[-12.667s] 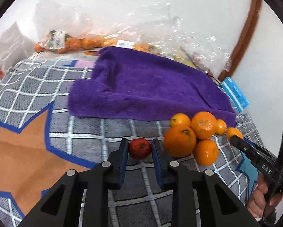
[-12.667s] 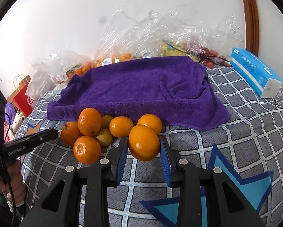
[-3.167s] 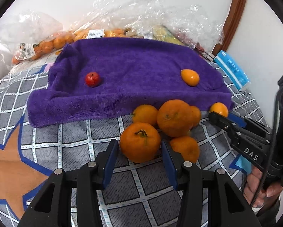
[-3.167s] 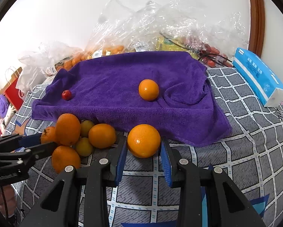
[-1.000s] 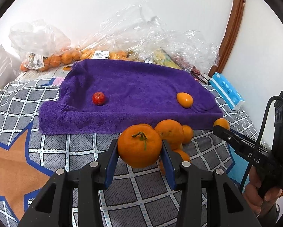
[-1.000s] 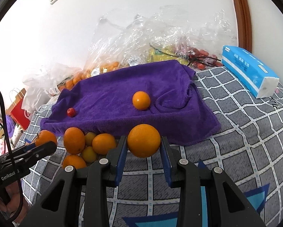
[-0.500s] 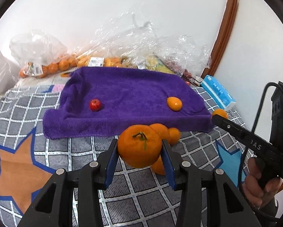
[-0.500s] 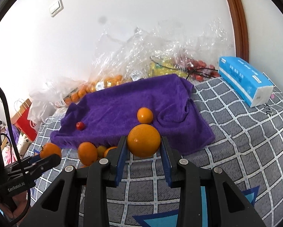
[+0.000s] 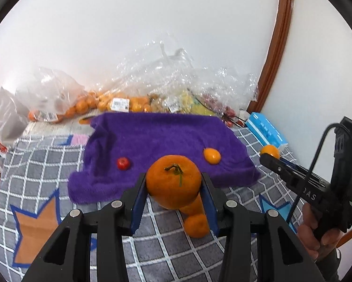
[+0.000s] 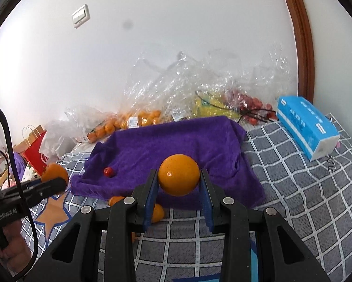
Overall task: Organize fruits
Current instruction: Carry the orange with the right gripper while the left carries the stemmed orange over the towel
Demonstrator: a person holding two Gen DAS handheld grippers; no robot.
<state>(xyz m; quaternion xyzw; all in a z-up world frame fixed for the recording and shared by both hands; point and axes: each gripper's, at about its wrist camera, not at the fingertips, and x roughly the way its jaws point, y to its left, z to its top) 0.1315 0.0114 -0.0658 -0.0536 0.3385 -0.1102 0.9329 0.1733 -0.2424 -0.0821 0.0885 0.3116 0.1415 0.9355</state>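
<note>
Left gripper (image 9: pixel 173 191): clamped on a stemmed orange (image 9: pixel 173 181), blue pads pressed against both sides, fruit raised clear of the checked bedspread (image 9: pixel 34 162). Right gripper (image 10: pixel 178 193): pinching a smooth orange (image 10: pixel 178 175) in the same manner, likewise held in the air.

Purple towel (image 9: pixel 162 138): spread flat at 12 o'clock from both grippers. On the towel, left wrist view: small red fruit (image 9: pixel 123 163) at 10 o'clock from the stemmed orange, small orange (image 9: pixel 212 155) at 2 o'clock, the two well apart.

Loose oranges (image 9: pixel 196 224): resting on the bedspread just off the near towel edge, partly hidden behind the left gripper's held fruit. In the right wrist view, visible at 7 o'clock from the smooth orange, beside the left finger.

Clear plastic bags of fruit (image 10: pixel 176 98): piled against the wall beyond the towel. Blue tissue pack (image 10: pixel 307 127): on the bedspread at 2 o'clock from the right gripper. Red paper bag (image 10: pixel 33 150): at 9 o'clock, past the bed edge.
</note>
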